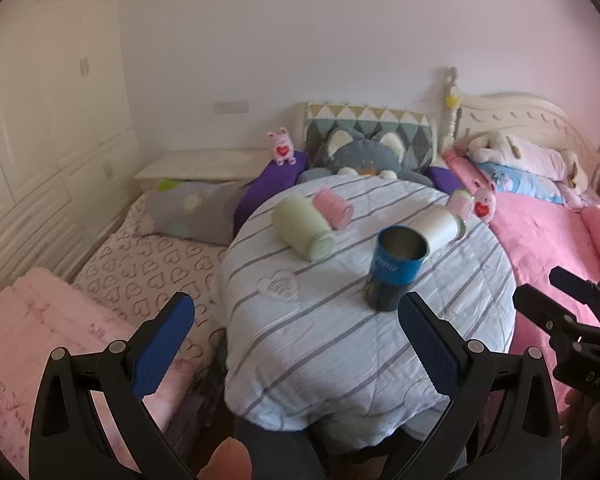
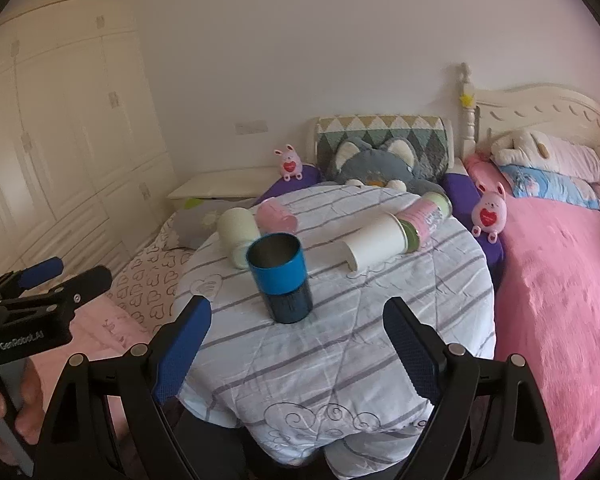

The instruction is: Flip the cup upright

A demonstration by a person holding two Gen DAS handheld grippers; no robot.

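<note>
On the round table (image 2: pixel 340 340), covered with a striped cloth, there are five cups in total. One blue cup (image 2: pixel 281 276) stands upright with its open mouth up, near the middle of the table, a little toward 7 o'clock from the centre. The other four cups lie on their sides. A green cup (image 2: pixel 239 235) and a pink cup (image 2: pixel 277 216) lie touching each other at about 10 o'clock. A white cup (image 2: pixel 374 245) and a pink-label cup (image 2: pixel 422 216) lie end to end at about 2 o'clock. The left gripper (image 1: pixel 296 344) is wide open and holds nothing; in its own view the blue cup (image 1: pixel 396 266) is just beyond its right finger. The right gripper (image 2: pixel 298 350) is also wide open and empty, with the blue cup just in front of the gap, apart from both fingers. Beyond the table, two small pink bunny toys are seen: one bunny (image 2: pixel 290 164) at 11 o'clock and a second bunny (image 2: pixel 488 210) at 3 o'clock. One grey cat plush (image 2: pixel 376 162) sits at 12 o'clock.
</note>
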